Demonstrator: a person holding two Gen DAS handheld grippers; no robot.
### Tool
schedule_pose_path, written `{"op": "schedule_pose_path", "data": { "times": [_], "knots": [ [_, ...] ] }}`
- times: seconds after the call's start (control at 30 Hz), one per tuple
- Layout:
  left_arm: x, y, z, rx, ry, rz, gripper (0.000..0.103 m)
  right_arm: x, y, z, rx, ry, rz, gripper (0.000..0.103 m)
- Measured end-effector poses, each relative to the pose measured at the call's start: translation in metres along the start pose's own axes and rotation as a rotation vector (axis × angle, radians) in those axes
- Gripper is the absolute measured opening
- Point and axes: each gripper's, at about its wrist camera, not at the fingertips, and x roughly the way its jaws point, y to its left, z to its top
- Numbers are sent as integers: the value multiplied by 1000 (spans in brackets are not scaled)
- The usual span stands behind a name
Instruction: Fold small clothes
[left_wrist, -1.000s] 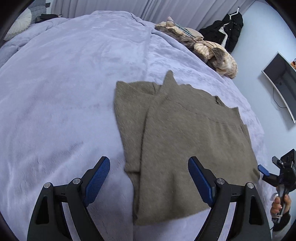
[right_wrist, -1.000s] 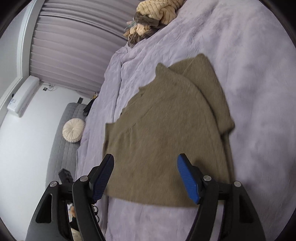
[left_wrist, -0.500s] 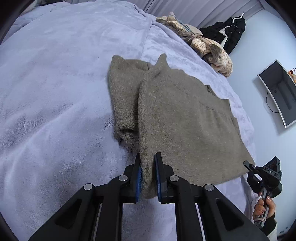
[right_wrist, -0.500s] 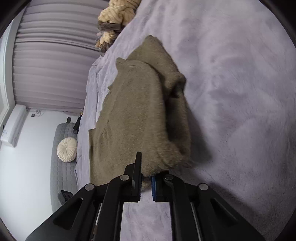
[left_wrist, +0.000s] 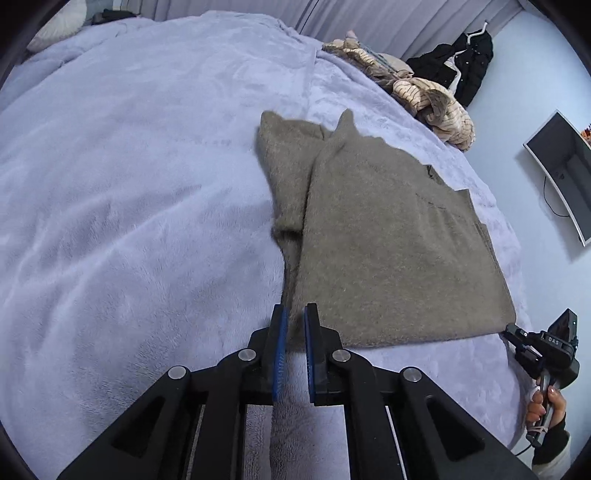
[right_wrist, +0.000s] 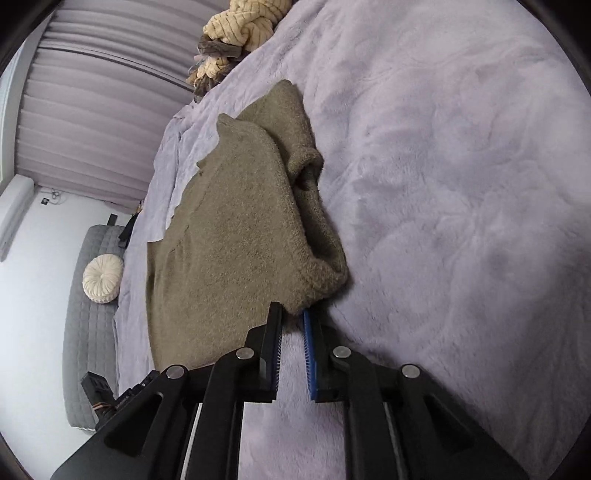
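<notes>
A brown sweater (left_wrist: 388, 236) lies on the bed (left_wrist: 129, 184). The left tongs (left_wrist: 294, 325) clench its near corner; the right tongs (right_wrist: 291, 321), having just eased slightly wider, pinch another corner. Their handle reads "DAS".

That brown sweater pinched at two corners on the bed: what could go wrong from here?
1. The right gripper pinches only the very edge of the brown sweater, so the corner may slip out when lifted.
2. The sleeve folded underneath lies loose and could fall open.
3. The fuzzy blanket might drag on the knit and wrinkle the fold.
</notes>
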Motion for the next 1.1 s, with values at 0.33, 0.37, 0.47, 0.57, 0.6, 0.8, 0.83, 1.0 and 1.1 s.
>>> {"op": "schedule_pose_path", "data": {
  "times": [0.33, 0.37, 0.47, 0.57, 0.6, 0.8, 0.83, 1.0, 1.1],
  "knots": [
    [27, -56, 93, 104, -108, 43, 9, -9, 53, 32, -159, -101, 63, 14],
    [37, -61, 102, 106, -109, 53, 9, 2, 57, 38, -163, -90, 61, 14],
    [67, -70, 119, 108, -88, 94, 9, 33, 63, 48, -167, -56, 47, 14],
    [95, -61, 124, 87, -44, 174, 9, 58, 62, 55, -164, -33, 28, 14],
    [103, -54, 123, 76, -24, 189, 9, 65, 59, 57, -161, -27, 20, 14],
    [97, -36, 108, 71, -46, 132, 9, 70, 37, 66, -120, -76, -16, 8],
    [92, -38, 105, 79, -54, 145, 9, 65, 37, 67, -125, -99, -37, 8],
    [62, -39, 78, 55, -82, 120, 9, 42, 34, 67, -99, -138, -36, 14],
    [47, -37, 54, 19, -83, 100, 9, 29, 41, 52, -118, -132, -1, 15]
  ]
}}
